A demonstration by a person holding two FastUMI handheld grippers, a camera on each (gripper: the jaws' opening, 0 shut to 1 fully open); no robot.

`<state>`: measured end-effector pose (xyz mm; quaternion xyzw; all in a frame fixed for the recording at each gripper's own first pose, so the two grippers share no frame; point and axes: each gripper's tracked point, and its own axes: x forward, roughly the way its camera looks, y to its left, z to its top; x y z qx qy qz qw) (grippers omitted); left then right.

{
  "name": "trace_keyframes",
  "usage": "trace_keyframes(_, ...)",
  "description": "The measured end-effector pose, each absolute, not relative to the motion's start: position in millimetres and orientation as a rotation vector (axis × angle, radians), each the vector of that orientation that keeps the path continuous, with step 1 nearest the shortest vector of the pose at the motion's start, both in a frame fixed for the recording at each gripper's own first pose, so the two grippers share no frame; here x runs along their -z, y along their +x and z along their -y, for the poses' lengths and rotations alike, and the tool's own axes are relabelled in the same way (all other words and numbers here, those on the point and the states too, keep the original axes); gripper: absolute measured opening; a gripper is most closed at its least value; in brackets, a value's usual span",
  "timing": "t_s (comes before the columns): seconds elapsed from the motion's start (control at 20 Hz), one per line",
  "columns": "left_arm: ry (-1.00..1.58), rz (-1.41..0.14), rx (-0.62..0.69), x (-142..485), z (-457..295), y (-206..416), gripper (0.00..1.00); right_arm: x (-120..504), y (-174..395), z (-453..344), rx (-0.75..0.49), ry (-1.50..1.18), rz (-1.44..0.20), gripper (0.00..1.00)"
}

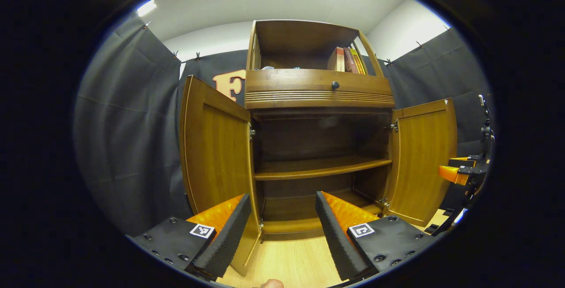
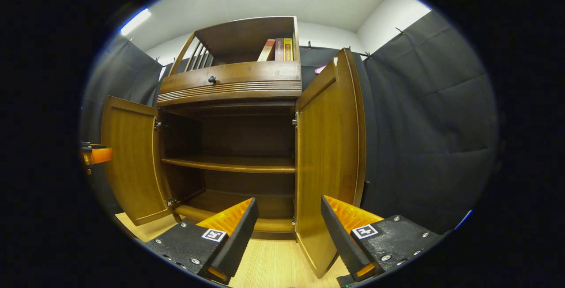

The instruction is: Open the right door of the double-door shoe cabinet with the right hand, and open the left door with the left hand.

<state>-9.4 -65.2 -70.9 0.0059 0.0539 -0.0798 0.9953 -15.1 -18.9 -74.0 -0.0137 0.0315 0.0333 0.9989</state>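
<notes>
Doors stood open on both sides of the shoe cabinet [image 1: 318, 146] in the left gripper view. The left gripper [image 1: 282, 230] was spread wide and held nothing. The left door [image 1: 216, 155] hung open just ahead of its left finger, and the door's bottom edge reached down between the two fingers. The right door [image 1: 423, 160] was open farther off, past its right finger. The right gripper [image 1: 463, 173] showed at the far right edge, beside that door; I could not tell if it touched it. Straight ahead, the inside was dark, with one bare shelf [image 1: 322, 168] across it. Above sat a drawer [image 1: 318, 87] with a small round knob [image 1: 335, 85], and higher up some books [image 1: 346, 60].

In the right gripper view, the right gripper [image 2: 289, 235] was spread wide too, with nothing in it. The right door [image 2: 329, 155] stood open right in front, with its bottom edge between the two fingers. The left door [image 2: 130, 164] was open far to the left, and the left gripper [image 2: 95, 155] peeked in beside it. The wood floor [image 2: 273, 266] lay just under the fingers.
</notes>
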Motion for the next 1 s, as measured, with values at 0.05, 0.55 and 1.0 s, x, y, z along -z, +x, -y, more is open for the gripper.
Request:
trace_keyframes(0.05, 0.011, -0.109, 0.156, 71.2, 63.2, -9.5, 0.93, 74.5, -14.6, 17.5, -0.068, -0.029, -0.063, 0.99)
trace_keyframes(0.55, 0.014, -0.11, 0.147, 73.4, 59.7, -10.3, 0.93, 75.0, -13.0, 13.4, -0.076, -0.026, -0.06, 0.88)
trace_keyframes(1.0, 0.029, -0.091, 0.153, 67.3, 66.9, -14.0, 0.93, 75.5, -12.3, 18.1, -0.069, -0.022, -0.056, 0.77)
